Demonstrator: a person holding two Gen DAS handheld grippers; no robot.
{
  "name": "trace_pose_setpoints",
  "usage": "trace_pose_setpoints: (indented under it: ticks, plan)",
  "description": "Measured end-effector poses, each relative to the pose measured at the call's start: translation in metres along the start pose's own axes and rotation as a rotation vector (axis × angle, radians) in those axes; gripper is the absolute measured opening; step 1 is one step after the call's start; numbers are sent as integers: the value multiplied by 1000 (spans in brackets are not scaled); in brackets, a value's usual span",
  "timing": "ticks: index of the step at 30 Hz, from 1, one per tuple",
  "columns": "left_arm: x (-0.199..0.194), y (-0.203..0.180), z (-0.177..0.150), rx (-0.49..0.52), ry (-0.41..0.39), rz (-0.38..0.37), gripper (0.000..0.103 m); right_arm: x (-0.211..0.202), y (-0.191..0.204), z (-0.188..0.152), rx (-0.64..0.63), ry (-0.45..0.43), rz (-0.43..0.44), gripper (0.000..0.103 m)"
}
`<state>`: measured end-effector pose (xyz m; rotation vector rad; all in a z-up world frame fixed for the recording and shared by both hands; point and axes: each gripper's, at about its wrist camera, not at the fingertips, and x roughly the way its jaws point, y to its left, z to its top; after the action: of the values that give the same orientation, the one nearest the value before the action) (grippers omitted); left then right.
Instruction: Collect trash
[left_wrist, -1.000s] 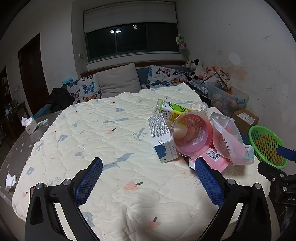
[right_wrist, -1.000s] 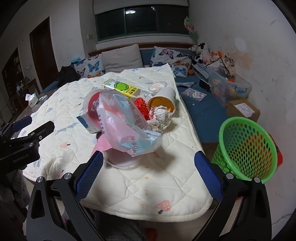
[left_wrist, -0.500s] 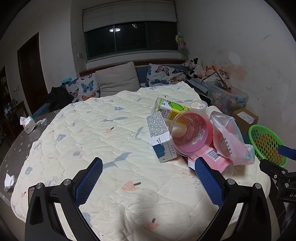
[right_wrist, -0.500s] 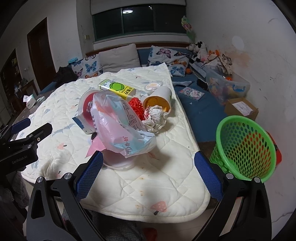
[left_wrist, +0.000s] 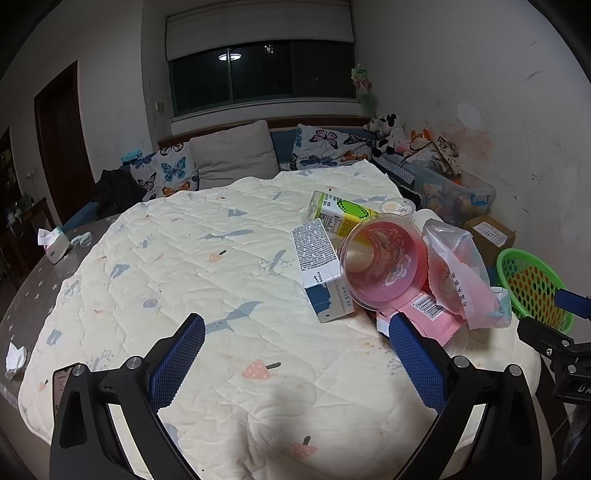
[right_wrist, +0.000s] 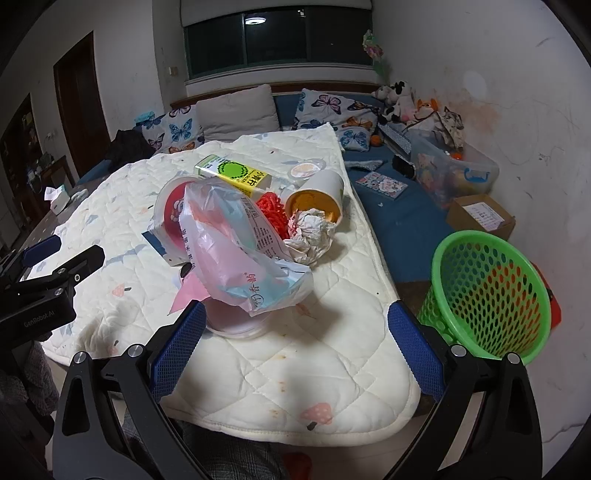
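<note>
Two grippers hover over a quilt (right_wrist: 332, 354) covering the table. A green basket (right_wrist: 487, 291) stands on the floor beside it, right of the right gripper (right_wrist: 295, 345). The trash pile, topped by a plastic bag (right_wrist: 236, 254), lies just ahead of that gripper; the left gripper (left_wrist: 295, 360) sits left of it. Both are wide open, holding nothing. A pink tub (right_wrist: 236, 323) under the bag is mostly hidden.

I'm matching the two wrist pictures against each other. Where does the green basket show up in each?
Left wrist: green basket at the far right edge, partly hidden by the trash pile.
Right wrist: green basket at lower right, beside the quilt's corner.
Shared landmark: yellow-green carton on the quilt.
</note>
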<state>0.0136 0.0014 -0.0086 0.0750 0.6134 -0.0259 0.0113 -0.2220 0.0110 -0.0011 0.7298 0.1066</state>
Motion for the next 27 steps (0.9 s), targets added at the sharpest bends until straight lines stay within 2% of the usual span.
trace_pose_setpoints:
  ticks: [13,27]
  plan:
    - [10,4,2,-7,11,5,97,5,1,5,-6,12,36,95]
    - [16,14,8,-8,15,10,97,33,27,33,-102,45,108,80]
